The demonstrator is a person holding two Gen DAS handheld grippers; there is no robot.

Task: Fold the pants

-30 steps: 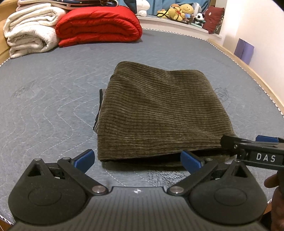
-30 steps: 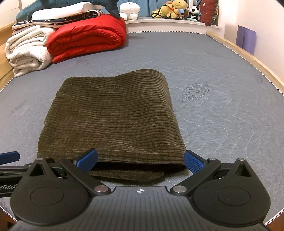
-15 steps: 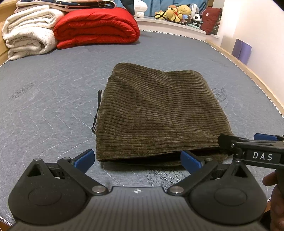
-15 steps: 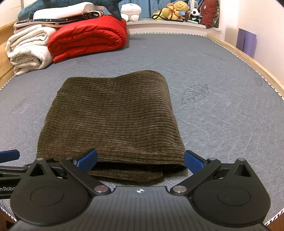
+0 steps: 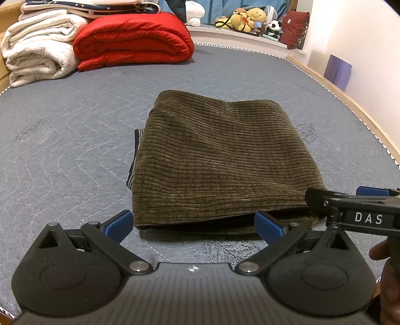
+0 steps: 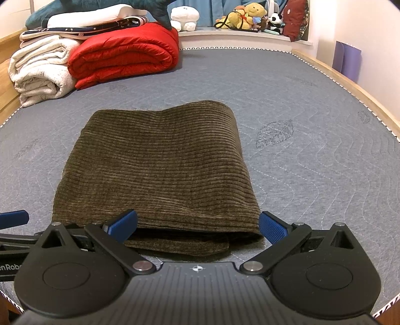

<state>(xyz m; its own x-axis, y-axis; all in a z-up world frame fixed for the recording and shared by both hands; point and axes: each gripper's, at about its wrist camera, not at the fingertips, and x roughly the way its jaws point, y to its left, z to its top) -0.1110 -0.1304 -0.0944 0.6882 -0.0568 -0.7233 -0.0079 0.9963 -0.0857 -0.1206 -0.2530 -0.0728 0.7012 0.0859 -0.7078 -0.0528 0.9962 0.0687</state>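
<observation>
The olive-brown corduroy pants [image 5: 220,160] lie folded into a compact rectangle on the grey quilted mattress [image 5: 62,155]; the same pants [image 6: 160,170] fill the middle of the right wrist view. My left gripper [image 5: 193,225] is open just short of the fold's near edge, nothing between its blue pads. My right gripper [image 6: 197,226] is open too, at the near right corner, holding nothing. The right gripper's body [image 5: 355,212] shows at the right edge of the left wrist view. A dark striped waistband edge [image 5: 136,140] peeks out on the pants' left.
A rolled red quilt [image 5: 132,41] and folded white blankets [image 5: 37,52] sit at the far left of the mattress. Plush toys [image 5: 247,18] line the shelf behind. The wooden bed frame [image 5: 350,102] runs along the right, by the wall.
Both grippers have drawn back slightly from the folded pants and lifted a little; the pants lie unmoved and both stay open.
</observation>
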